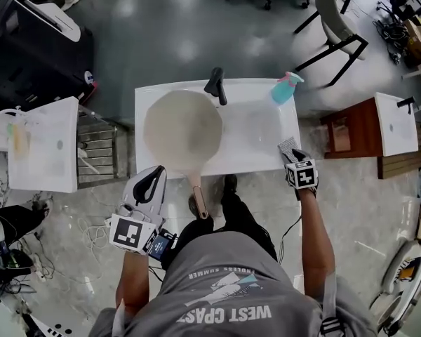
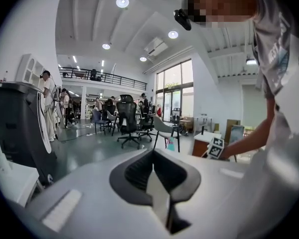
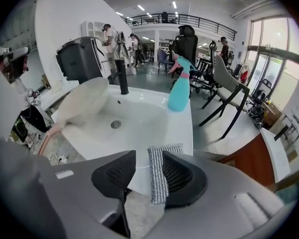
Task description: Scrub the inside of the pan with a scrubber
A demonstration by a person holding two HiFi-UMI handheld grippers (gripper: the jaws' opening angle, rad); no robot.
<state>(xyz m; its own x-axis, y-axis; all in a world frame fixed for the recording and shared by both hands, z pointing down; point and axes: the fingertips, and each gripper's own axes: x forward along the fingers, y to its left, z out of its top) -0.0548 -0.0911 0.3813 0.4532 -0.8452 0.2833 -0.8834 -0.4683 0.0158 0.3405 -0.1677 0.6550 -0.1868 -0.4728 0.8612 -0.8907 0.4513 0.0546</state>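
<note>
Right claw (image 3: 148, 158): jaws spread wide, with the steel-mesh scrubber (image 3: 159, 176) standing between them against one pad, unpinched, at the front right corner of the sink (image 1: 259, 128). Left claw (image 1: 153, 181): jaws together and empty, short of the sink, beside the pan's handle (image 1: 198, 201). The pan (image 1: 182, 130) lies in the basin, well apart from the scrubber. The loose scrubber seems to overhang that corner, so a brush from either pad could tip it to the floor (image 1: 259, 202), and the unheld pan may skid under scrubbing.

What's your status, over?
Left gripper shut, empty. Right gripper open, scrubber between its jaws. Pan in sink, untouched. Nothing between scrubber and pan.
</note>
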